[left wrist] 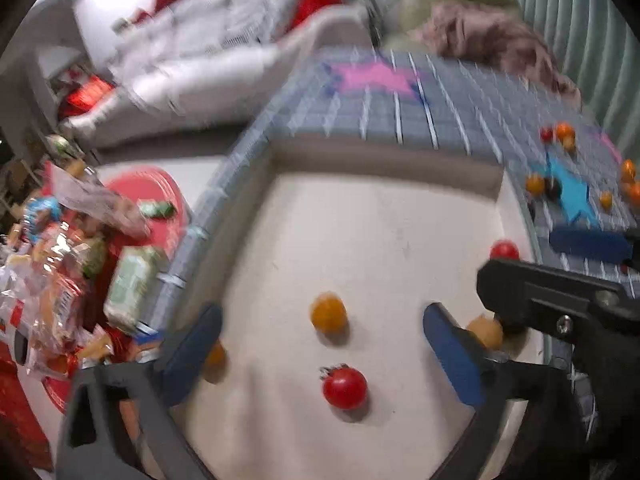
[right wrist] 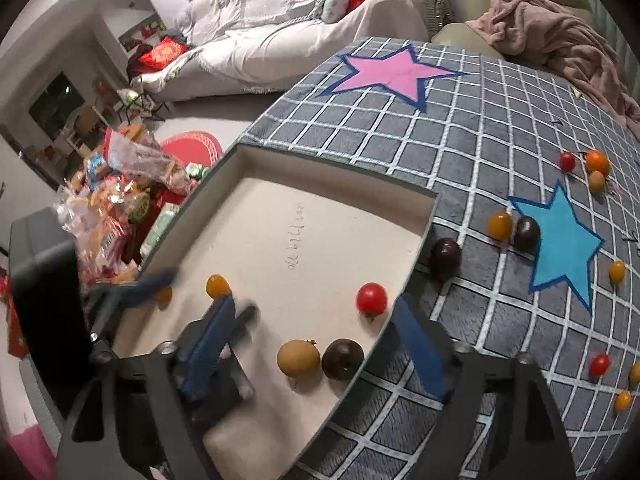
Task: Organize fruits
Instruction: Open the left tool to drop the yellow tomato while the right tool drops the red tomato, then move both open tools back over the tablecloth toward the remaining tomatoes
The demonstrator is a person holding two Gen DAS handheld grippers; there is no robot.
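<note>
A shallow white tray [right wrist: 320,216] lies on the grey checked cloth. In the left wrist view my left gripper [left wrist: 320,356] is open and empty over the tray [left wrist: 380,216], above an orange tomato [left wrist: 329,313] and a red tomato [left wrist: 345,387]. In the right wrist view my right gripper [right wrist: 316,348] is open and empty over the tray's near right edge, above a tan fruit [right wrist: 298,357], a dark fruit [right wrist: 342,358] and a red tomato [right wrist: 372,298]. Several loose small fruits lie on the cloth to the right, among them a dark fruit [right wrist: 445,257] and an orange tomato [right wrist: 500,225].
A pile of snack packets [right wrist: 116,200] and a red round mat [right wrist: 192,148] lie on the floor left of the table. A white sofa [right wrist: 280,32] and a pink blanket [right wrist: 560,48] are behind. The cloth [right wrist: 480,128] has pink and blue stars.
</note>
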